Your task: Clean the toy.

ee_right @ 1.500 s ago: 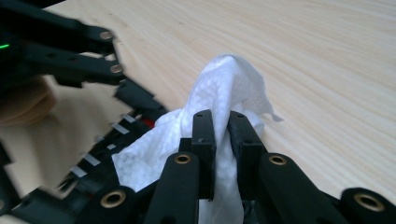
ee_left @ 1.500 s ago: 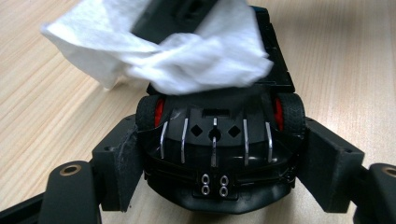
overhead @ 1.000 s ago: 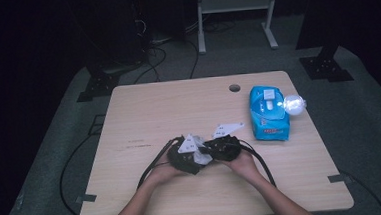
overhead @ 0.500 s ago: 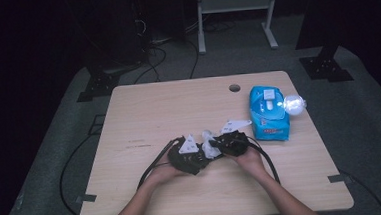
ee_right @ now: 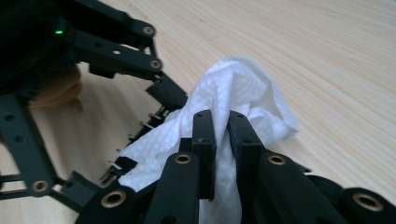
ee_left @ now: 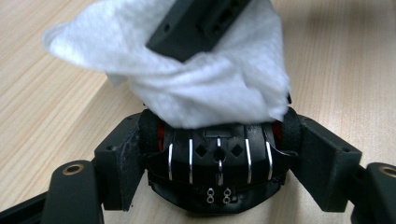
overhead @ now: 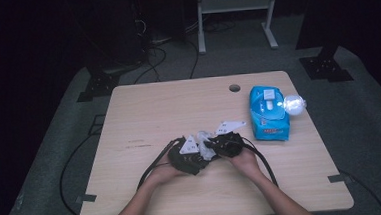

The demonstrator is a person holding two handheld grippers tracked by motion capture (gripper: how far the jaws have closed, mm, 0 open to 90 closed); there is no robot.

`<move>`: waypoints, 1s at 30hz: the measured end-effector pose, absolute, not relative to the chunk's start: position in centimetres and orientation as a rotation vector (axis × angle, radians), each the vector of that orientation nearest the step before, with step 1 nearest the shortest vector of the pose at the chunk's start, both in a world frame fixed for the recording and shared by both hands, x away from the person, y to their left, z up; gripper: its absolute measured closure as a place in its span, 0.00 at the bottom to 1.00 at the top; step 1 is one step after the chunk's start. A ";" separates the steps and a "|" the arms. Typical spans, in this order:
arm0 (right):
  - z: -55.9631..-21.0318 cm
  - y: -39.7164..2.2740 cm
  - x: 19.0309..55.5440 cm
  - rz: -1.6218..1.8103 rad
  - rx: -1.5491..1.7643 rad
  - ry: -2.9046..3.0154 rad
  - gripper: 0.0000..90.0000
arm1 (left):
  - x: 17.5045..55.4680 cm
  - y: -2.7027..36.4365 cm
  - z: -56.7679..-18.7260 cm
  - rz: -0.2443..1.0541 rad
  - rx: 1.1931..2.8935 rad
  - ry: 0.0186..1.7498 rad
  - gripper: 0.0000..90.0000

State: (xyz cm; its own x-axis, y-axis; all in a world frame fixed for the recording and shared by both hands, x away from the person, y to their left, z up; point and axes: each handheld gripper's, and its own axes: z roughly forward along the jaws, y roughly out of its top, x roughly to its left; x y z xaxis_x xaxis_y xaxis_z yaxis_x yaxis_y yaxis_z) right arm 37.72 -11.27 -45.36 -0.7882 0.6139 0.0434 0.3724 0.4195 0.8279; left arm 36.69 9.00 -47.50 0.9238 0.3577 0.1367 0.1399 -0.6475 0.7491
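Pale wooden table (overhead: pixel 143 110), dark room around it. Near the front edge, my left gripper (ee_left: pixel 219 140) clamps a black ridged gadget (ee_left: pixel 217 163); my right gripper (ee_right: pixel 223 140) pinches the white wipe (ee_right: pixel 243 93) against it. Soft, light, tearable cloth, so I grip a bunched fold.

Wipe (ee_right: pixel 243 93) white dimpled soft cloth; table (overhead: pixel 158 109) matt pale wood-grain; pack (overhead: pixel 268 114) glossy blue plastic.
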 end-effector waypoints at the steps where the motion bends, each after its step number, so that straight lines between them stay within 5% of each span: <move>1: -45.4 -11.6 37.9 1.295 0.874 2.397 0.91 | 36.7 9.1 -47.5 0.350 2.271 0.350 0.27; 6: -45.6 -13.8 39.0 1.293 1.017 2.356 0.91 | 36.7 9.1 -47.3 0.353 2.259 0.345 0.27; 14: -45.3 -11.0 38.3 1.370 0.901 2.434 0.91 | 36.6 9.0 -47.3 0.369 2.277 0.337 0.27; 21: -45.6 -16.1 39.8 1.279 1.069 2.338 0.91 | 36.8 9.4 -47.3 0.358 2.269 0.348 0.27; 30: -46.0 -16.7 36.8 1.300 0.992 2.367 0.91 | 36.9 9.2 -47.5 0.358 2.276 0.357 0.27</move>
